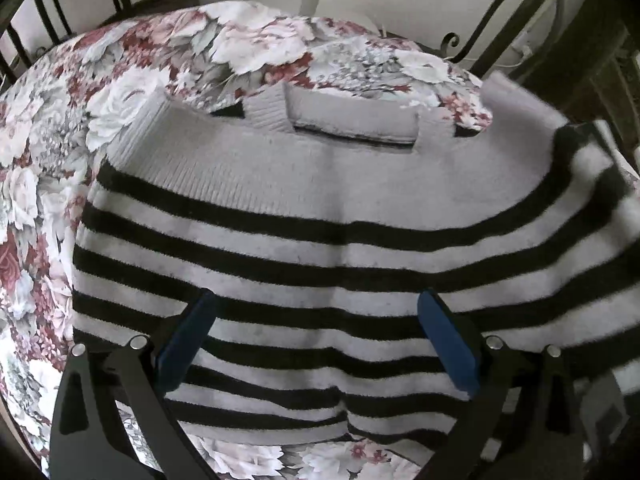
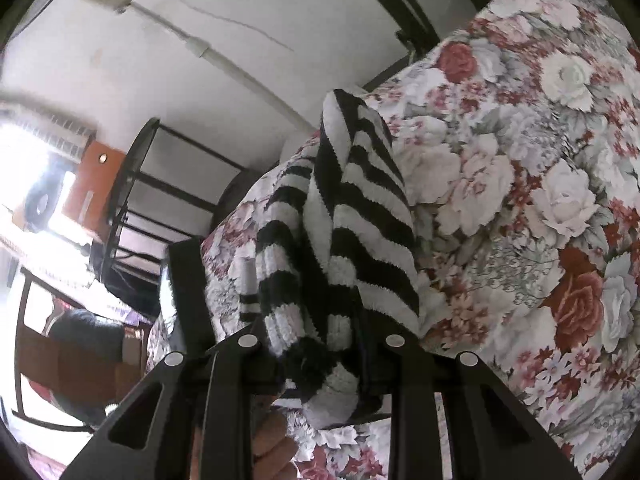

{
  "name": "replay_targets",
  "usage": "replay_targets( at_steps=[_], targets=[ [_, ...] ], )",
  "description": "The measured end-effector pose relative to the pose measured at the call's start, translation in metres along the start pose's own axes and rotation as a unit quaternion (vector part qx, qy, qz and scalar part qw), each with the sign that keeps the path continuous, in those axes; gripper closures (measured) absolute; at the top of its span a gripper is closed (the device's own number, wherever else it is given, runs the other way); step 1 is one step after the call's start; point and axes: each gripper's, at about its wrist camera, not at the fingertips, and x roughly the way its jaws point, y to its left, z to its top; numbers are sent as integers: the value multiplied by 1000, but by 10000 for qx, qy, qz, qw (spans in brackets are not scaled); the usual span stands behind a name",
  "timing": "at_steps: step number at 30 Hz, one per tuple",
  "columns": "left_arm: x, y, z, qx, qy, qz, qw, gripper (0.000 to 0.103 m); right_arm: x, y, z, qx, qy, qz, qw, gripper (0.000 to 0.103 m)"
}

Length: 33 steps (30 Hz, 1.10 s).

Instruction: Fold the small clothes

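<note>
Sweater: a black-and-white striped knit sweater (image 1: 320, 216) lies spread on the flowered cloth (image 1: 132, 80), its plain pale neck band toward the far edge and the stripes running across.
Sleeve: in the right wrist view one striped sleeve (image 2: 352, 232) is lifted off the cloth and hangs bunched, rising from the jaws toward the top of the view.
Left gripper: the left gripper (image 1: 316, 344) hovers above the lower half of the sweater, pointing steeply down – its jaws stand wide, with blue pads (image 1: 448, 344) well apart and nothing pressed between them.
Right gripper: the right gripper (image 2: 320, 364) has its jaws drawn narrow and clamped on the bunched end of the sleeve; the pads themselves are hidden by the knit.
Surface: the flowered cloth covers the worktop, in white, grey and red roses, and shows on all sides of the sweater.
Hand: fingers (image 2: 276, 444) of the person show under the right gripper, at the bottom of that view.
Surroundings: dark metal chair backs (image 1: 512, 20) stand beyond the far edge – a white wall (image 2: 248, 8) behind them.
</note>
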Motion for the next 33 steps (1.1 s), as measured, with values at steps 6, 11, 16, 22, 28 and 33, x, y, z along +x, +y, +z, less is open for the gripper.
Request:
replay_targets(
  at_steps=[6, 11, 16, 22, 28, 33],
  targets=[
    [-17, 17, 7, -112, -266, -16, 9996, 9, 9, 23, -10, -211, 76, 51, 9997, 76],
    [-34, 40, -1, -377, -407, -114, 9984, 19, 17, 48, -17, -345, 127, 239, 9990, 76],
    [-47, 70, -13, -680, -589, -41, 9959, 24, 33, 71, -30, -548, 290, 339, 9975, 76],
    [-69, 95, -18, -686, -927, -66, 9933, 24, 62, 94, -53, -837, 652, 259, 9940, 76],
    [-70, 139, -20, -958, -766, -158, 9923, 24, 93, 112, -68, -948, 893, 247, 9912, 76],
    [-66, 158, -22, -1060, -691, -213, 9917, 23, 123, 125, -85, -1338, 1071, 69, 9852, 76]
  ],
)
